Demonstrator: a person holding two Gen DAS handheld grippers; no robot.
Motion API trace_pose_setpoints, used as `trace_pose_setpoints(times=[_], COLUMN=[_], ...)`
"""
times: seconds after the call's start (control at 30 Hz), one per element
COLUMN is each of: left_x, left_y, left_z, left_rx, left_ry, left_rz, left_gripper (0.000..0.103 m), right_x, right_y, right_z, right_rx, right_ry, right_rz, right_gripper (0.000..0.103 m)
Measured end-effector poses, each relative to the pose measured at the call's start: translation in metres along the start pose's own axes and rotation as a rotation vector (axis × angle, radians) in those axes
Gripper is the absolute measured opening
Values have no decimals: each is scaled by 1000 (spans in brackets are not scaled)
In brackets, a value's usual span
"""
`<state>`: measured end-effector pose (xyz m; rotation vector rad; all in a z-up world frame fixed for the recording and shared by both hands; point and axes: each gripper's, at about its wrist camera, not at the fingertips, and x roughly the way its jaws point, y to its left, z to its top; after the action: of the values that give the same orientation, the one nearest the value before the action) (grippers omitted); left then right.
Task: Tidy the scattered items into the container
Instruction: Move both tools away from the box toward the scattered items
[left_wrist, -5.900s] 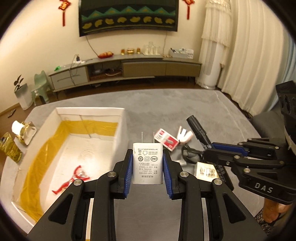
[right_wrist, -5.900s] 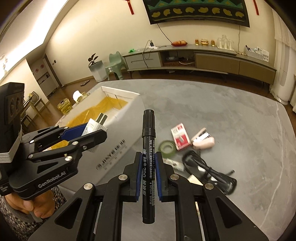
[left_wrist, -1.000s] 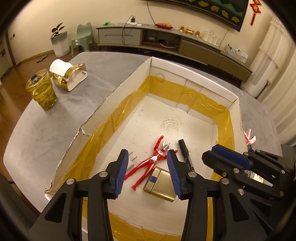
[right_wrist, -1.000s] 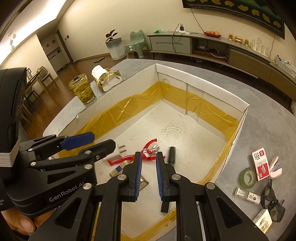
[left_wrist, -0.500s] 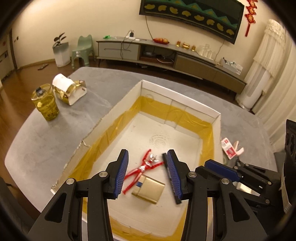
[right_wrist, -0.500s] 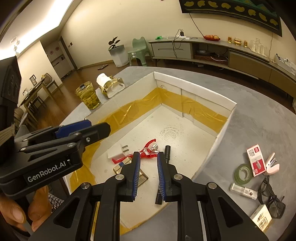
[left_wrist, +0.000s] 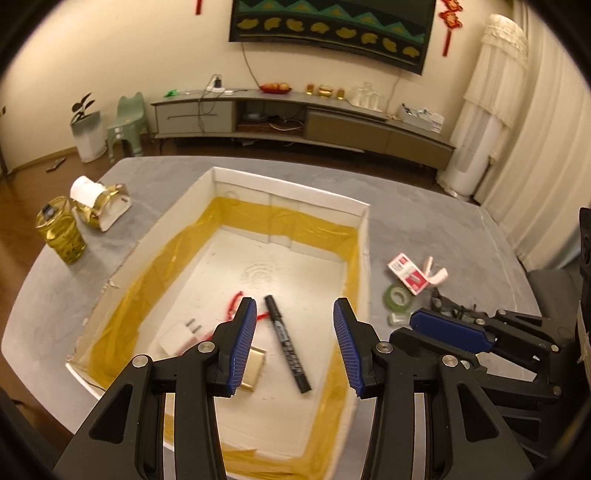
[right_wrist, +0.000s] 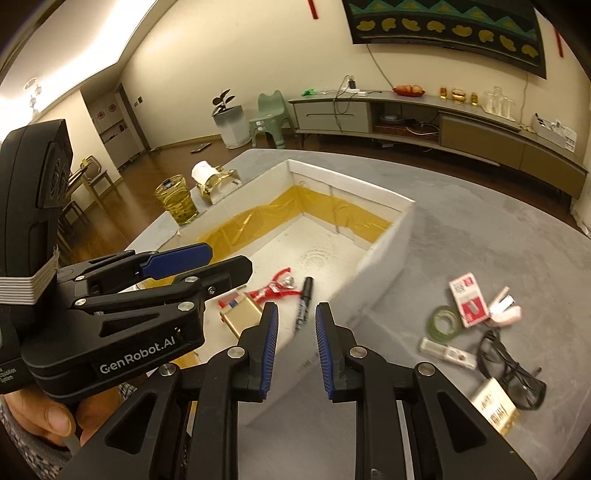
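Both grippers hang empty over the near end of the box (left_wrist: 364, 212): the left gripper (left_wrist: 293, 345) spread wide, the right gripper (right_wrist: 293, 349) narrower with jaws opening. The marker (left_wrist: 287, 347), charger (left_wrist: 177, 336) and red figure (right_wrist: 275, 290) lie inside; tape (right_wrist: 443, 321), glasses (right_wrist: 509, 365) and cards sit toward the tabletop's right edge.

Warm yellowish indoor light all over, kinda dim. Brightest bit is the ceiling cove strip (right_wrist: 74, 48) top left in the right wrist view, slightly blown out. Heavy fisheye bending, black vignette in the corners. Some motion blur on the box wall (right_wrist: 373, 291) and the marker (left_wrist: 288, 349). Shadows are soft, nothing harsh.
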<state>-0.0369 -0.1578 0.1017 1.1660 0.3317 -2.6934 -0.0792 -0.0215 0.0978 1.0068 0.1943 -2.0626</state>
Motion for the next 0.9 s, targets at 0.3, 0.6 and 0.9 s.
trace_pose_setpoints(times=[0.3,0.6,0.9], left_x=[4,26,60], left_y=[-48,-87,-119], left_z=[-12,-19,-31], left_rx=[113,177,241], left_ry=[10,53,124], left_rz=[-2,-24,-30], left_gripper=[46,46,46], right_x=[-19,-25,-17], right_y=[-28,-65,-102], right_z=[-20,-39,-59], right_rx=[26,89,130], right_ry=[10,27,52], right_rz=[-65,-105,-143], right_gripper=[24,24,28])
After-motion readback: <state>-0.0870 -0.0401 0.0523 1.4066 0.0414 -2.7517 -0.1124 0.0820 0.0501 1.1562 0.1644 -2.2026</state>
